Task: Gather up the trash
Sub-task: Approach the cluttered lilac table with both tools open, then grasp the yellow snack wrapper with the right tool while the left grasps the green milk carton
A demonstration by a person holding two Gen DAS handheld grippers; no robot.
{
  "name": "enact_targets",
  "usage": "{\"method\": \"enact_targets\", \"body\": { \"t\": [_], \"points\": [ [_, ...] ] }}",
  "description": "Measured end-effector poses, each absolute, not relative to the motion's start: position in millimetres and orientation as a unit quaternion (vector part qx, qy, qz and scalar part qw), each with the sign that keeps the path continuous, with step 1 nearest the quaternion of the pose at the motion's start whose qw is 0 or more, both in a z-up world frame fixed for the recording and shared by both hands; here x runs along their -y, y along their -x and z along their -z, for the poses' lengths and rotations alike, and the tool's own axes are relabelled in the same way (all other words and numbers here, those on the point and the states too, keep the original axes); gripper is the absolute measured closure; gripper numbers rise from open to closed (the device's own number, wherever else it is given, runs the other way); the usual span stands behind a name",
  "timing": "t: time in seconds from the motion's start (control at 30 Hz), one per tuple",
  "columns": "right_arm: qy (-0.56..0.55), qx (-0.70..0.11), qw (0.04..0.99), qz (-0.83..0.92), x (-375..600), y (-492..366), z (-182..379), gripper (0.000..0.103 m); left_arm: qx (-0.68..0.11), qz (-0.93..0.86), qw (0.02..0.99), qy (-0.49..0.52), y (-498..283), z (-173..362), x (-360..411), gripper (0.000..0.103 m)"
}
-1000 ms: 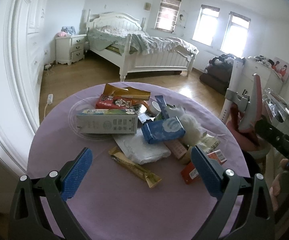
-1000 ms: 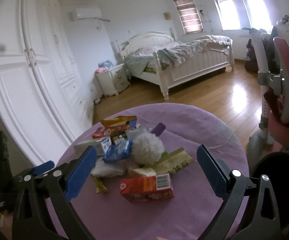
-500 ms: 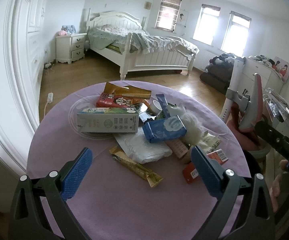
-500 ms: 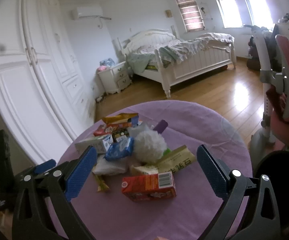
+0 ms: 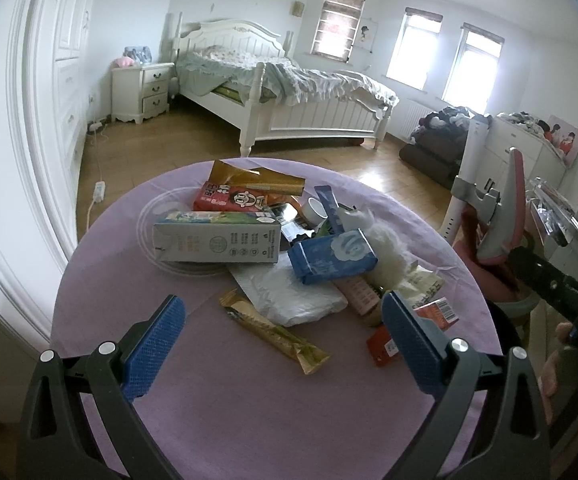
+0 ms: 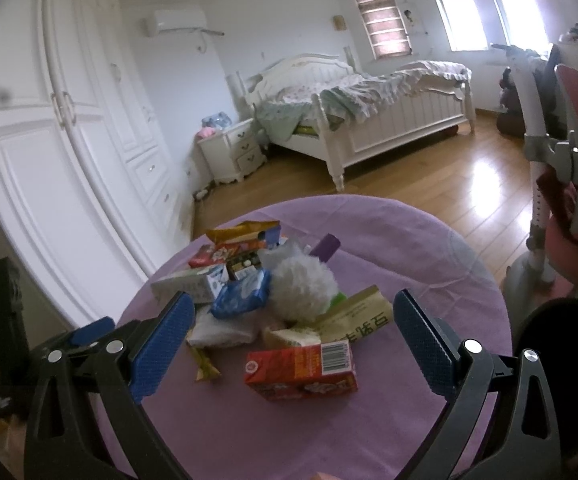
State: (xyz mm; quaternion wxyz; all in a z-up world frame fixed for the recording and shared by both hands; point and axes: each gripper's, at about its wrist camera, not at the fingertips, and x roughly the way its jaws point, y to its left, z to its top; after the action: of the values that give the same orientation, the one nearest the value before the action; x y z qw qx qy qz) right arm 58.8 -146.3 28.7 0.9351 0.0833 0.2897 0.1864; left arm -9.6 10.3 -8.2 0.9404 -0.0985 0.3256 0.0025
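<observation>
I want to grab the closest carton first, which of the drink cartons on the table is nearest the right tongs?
The red carton with the barcode, lying on its side between the open right tongs. The white-and-green carton lies farther back.

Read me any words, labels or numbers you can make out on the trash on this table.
Nothing reads reliably.
Cream packet: large Chinese characters, upside down, unclear.
Red carton: barcode, digits too small.
Red packet: white characters, blurred.
White carton: fine print, too small.
</observation>
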Motion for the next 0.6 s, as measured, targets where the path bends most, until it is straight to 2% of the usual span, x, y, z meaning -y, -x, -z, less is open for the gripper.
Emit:
{"method": "enact_targets", "body": {
  "t": [0.6],
  "points": [
    [-0.077,-0.293,0.935,-0.186,157,-60,-28,0.005,-0.329,-0.001,0.939,0.101,8,13,-14,0.005]
  ]
}}
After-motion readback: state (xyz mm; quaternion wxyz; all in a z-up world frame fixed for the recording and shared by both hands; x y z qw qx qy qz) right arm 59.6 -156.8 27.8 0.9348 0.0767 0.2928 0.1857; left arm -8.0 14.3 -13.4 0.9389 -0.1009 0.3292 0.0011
